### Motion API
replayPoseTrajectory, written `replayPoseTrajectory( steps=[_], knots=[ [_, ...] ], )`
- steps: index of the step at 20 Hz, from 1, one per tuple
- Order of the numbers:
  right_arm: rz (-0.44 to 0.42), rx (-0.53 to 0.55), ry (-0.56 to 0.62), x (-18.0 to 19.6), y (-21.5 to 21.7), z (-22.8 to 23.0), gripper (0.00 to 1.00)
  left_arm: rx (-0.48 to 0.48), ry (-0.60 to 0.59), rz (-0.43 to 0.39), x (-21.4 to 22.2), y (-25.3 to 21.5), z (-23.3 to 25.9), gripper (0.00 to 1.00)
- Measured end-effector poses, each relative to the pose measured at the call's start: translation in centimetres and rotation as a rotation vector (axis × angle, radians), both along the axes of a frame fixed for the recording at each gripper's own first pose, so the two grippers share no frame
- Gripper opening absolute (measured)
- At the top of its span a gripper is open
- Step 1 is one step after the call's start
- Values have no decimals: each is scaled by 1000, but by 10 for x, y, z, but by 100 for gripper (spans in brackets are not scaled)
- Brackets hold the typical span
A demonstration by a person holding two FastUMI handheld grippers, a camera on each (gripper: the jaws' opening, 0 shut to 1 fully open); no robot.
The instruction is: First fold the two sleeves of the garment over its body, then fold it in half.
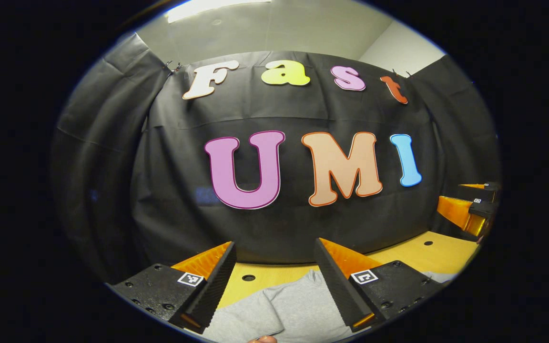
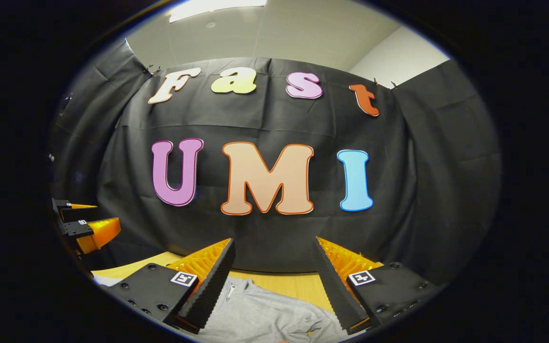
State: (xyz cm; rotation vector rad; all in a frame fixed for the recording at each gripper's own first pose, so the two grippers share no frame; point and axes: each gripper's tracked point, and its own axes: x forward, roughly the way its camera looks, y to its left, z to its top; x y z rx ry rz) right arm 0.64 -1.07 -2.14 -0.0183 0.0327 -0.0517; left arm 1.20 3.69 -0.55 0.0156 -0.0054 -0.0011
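The left gripper (image 1: 274, 281) is released: its two fingers stand well apart, raised above the table and gripping nothing. The right gripper (image 2: 272, 281) is in the same condition, fingers spread and empty, also held clear of the surface. The garment (image 1: 293, 307), a grey top, lies on the wooden table (image 1: 427, 255) below and just ahead of both grippers, touching neither. In the left gripper view, one panel of grey cloth overlaps another between the fingers; this may be a sleeve laid across the body, but the visible portion is too small to confirm it. In the right gripper view the garment (image 2: 265, 314) is loosely rumpled, with creases near the right finger. Judged from this, the folding is at an early stage at most, and the fold in half remains to be done. The left gripper view additionally shows the right gripper (image 1: 472, 209) at its right edge and bare table beyond the cloth. The right gripper view shows the left gripper (image 2: 86, 224) at its left edge.
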Motion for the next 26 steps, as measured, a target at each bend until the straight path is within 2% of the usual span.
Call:
replayPoseTrajectory(
  steps=[2, 3, 4, 5, 6, 10, 11, 12, 18, 26],
  knots=[
    [-20, -2, -9, -3, -14, 2, 100, 1, -10, -4, -1, -1, 4, 96],
    [-32, 0, -7, -6, -25, 1, 99, 9, -13, 3, -1, 0, 7, 99],
    [-43, -1, 0, -9, -37, -1, 99, 10, -21, 10, -2, -1, 9, 95],
    [-59, -8, 13, -13, -51, -6, 99, 7, -28, 17, -2, -2, 12, 100],
    [-80, -17, 28, -17, -67, -10, 100, 4, -24, 20, -2, -6, 11, 95],
    [-173, -57, 82, -39, -130, -29, 99, 4, -8, 11, -3, -20, 8, 95],
    [-190, -67, 103, -46, -144, -36, 96, 7, -12, 12, -3, -22, 9, 95],
    [-204, -72, 126, -52, -155, -43, 100, 6, -13, 12, -3, -24, 9, 95],
    [-270, -109, 264, -98, -208, -89, 99, 16, 2, 4, 0, -35, 6, 96],
    [-362, -69, 501, -175, -257, -177, 99, 36, 13, -24, 0, -54, 3, 96]
  ],
)
